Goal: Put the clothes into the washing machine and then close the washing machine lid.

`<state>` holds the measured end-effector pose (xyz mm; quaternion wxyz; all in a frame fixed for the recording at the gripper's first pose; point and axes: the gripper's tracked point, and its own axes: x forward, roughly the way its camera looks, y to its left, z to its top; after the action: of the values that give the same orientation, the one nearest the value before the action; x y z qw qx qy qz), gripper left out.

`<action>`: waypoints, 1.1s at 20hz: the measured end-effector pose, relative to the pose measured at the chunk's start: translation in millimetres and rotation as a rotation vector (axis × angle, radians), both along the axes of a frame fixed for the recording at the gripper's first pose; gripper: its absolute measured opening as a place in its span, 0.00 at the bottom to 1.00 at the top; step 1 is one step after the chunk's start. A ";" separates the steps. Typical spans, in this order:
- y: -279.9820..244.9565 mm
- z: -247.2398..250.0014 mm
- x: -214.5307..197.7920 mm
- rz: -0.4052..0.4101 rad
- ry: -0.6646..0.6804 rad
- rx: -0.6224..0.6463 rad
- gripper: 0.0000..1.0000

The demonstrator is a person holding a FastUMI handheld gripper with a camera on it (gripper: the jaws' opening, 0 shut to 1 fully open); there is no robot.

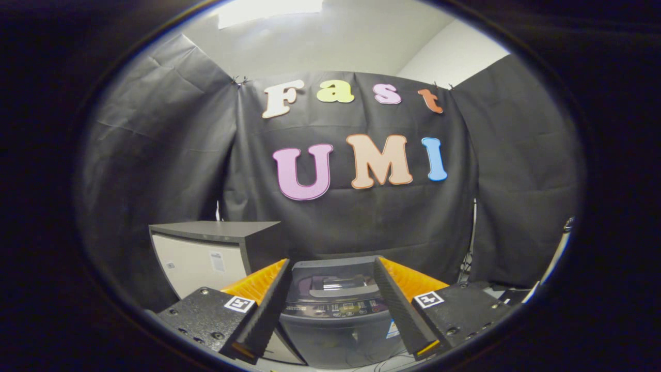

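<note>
Black cloth walls the booth; at the lower centre of the frame the gripper (330, 305) hangs spread and empty, lined up on the washing machine (335, 320), beside a cabinet (206, 253).

The washing machine (335, 320) is a dark grey top-loader standing upright on the floor, seen through the gap between the two fingers and a little beyond their tips. Its front face is plain and dark, with a small sticker low at about 4 o'clock. Across the top front runs a control panel (338, 309) with rows of small buttons and a lit display. Behind the panel, toward 12 o'clock, the lid (338, 281) lies over the top with a glossy window that reflects light; whether it is fully shut is hard to tell. The clothes cannot be made out.
</note>
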<state>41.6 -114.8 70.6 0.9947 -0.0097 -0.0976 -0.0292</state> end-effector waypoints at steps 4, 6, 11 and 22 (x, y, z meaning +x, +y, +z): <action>3.7 0.6 -1.2 0.004 0.001 0.004 0.96; 2.8 3.5 -3.6 0.003 -0.011 0.004 0.96; 1.1 0.3 -8.2 -0.003 -0.014 0.014 0.96; 3.9 -4.4 -7.2 -0.005 -0.007 0.017 0.96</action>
<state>34.4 -110.9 66.2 0.9944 -0.0015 -0.1009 -0.0324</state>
